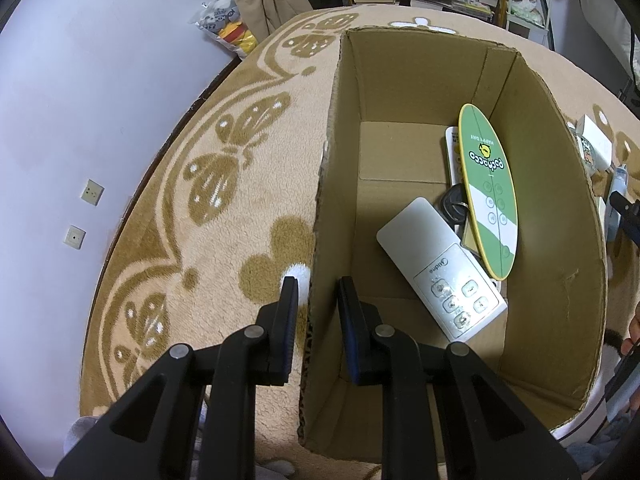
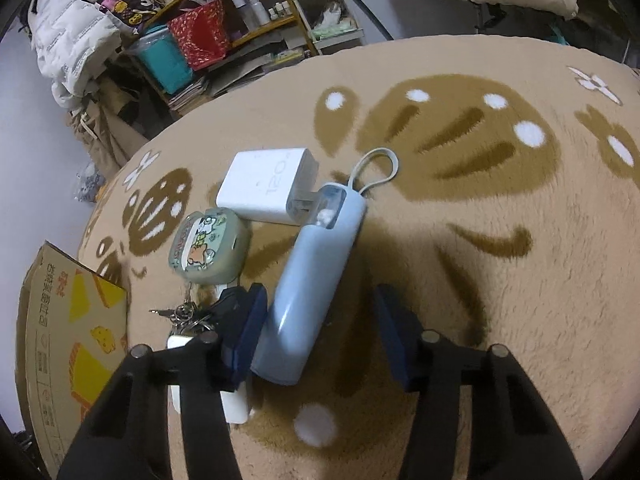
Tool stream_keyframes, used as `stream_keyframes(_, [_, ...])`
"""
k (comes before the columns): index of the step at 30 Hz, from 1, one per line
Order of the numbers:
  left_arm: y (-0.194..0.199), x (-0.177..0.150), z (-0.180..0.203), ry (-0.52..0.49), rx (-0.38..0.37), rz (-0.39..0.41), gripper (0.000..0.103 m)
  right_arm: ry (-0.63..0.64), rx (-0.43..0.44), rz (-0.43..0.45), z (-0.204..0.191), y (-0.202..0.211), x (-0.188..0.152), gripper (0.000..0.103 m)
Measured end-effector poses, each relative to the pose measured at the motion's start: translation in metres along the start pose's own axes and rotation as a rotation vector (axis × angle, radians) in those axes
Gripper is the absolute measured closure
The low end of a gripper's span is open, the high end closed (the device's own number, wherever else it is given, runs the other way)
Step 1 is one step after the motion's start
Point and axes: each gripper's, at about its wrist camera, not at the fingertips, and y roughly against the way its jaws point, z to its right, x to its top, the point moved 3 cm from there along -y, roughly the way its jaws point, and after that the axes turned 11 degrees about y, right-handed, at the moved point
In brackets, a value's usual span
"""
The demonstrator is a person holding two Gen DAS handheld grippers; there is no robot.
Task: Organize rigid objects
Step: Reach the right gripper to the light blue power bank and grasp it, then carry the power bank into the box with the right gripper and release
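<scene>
- Left gripper [image 1: 318,294] sits at the lower middle of the left wrist view, its jaws clamped on the near left wall of the cardboard box [image 1: 556,216], one pad outside and one inside
- Inside the box, toward the right, lie a white remote control [image 1: 440,268], a green oval card [image 1: 488,192] leaning on the right wall, and a dark key fob [image 1: 452,204] between them
- Right gripper [image 2: 320,320] is low in the right wrist view, jaws apart around a light blue power bank [image 2: 308,288]; the left pad is at its side, the right pad stands clear
- White charger [image 2: 268,184] lies just above the power bank's top end, a small green case [image 2: 208,246] to its left, and a bunch of keys [image 2: 188,314] below that case
- All rest on a beige patterned rug [image 2: 520,280]
</scene>
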Motion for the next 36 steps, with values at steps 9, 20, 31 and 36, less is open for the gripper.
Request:
stream_keyframes(9, [-0.004,-0.001,-0.001,0.001,-0.002,-0.011,0.083,0.032,-0.102,-0.066,-0.01,-0.015,0.011,0.053])
stream_keyframes(20, [-0.006,-0.001,-0.001,0.002,-0.004,-0.016,0.083,0.034,-0.1,-0.039,0.002,0.007,-0.001,0.074])
stream_keyframes(31, [-0.006,-0.001,0.0,0.003,-0.005,-0.016,0.083,0.027,0.005,0.084,-0.022,0.05,0.006,0.074])
stream_keyframes(36, [-0.006,-0.001,0.0,0.0,-0.002,-0.015,0.083,0.081,0.067,0.093,-0.051,0.058,0.011,0.074])
